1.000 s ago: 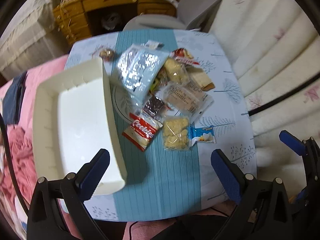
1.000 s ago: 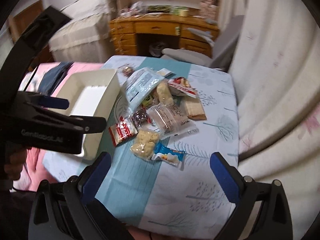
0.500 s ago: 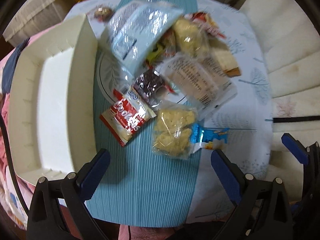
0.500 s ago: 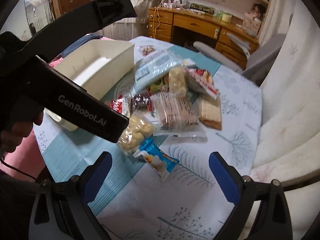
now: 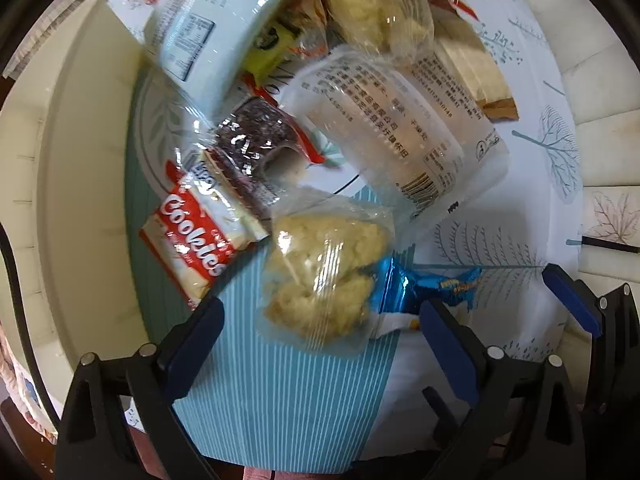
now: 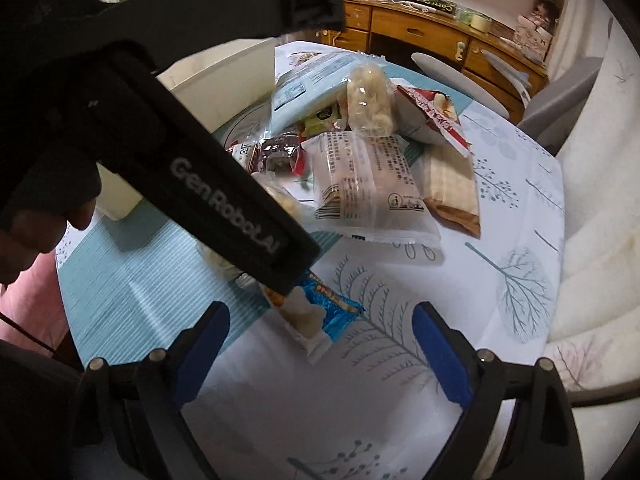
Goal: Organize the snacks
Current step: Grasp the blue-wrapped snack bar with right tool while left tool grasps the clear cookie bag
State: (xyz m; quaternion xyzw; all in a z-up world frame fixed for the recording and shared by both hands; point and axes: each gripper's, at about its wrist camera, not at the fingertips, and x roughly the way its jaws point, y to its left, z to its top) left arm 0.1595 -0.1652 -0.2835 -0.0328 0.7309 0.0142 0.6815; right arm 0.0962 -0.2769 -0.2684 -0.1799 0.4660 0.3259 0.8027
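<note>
Both tongs apart; left tongs (image 5: 320,320) straddle clear puffed-snack bag (image 5: 320,280).

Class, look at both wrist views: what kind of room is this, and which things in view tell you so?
Probably a lived-in room at home, perhaps a bedroom or study. A cluttered wooden desk with drawers stands at the back, a grey chair sits beside the round table with the tree-print cloth, and packaged snacks are piled on it.
</note>
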